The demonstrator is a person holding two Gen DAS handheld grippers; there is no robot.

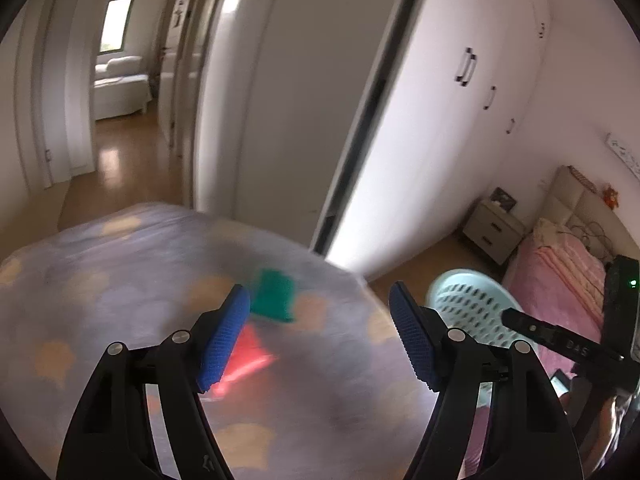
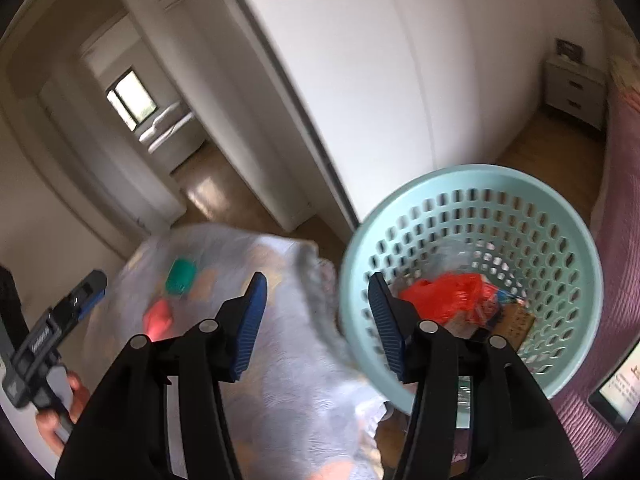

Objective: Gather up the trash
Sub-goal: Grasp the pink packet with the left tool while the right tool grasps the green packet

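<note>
Grippers, two, left gripper [image 1: 320,336] and right gripper [image 2: 316,320], both agape and empty; one basket [image 2: 472,180]; two wrappers on cloth: green wrapper [image 1: 274,296], red wrapper [image 1: 248,356].

green item [image 1: 274,296] blurred, red item [image 1: 244,358] blurred

We read very little here. On the black finger of the right gripper [image 1: 560,338], as it shows in the left wrist view just beside the pale blue basket [image 1: 472,308], pale letters stand along the arm: "DAS", the rest cut off or blurred. In the right wrist view the left gripper [image 2: 86,292] carries a white word on its dark body, too smeared for us to spell. Right of the basket [image 2: 472,184] a lit screen [image 2: 622,384] shows dark lines of writing, not legible. The brown packet [image 2: 516,324] inside the basket bears print we cannot make out.
</note>
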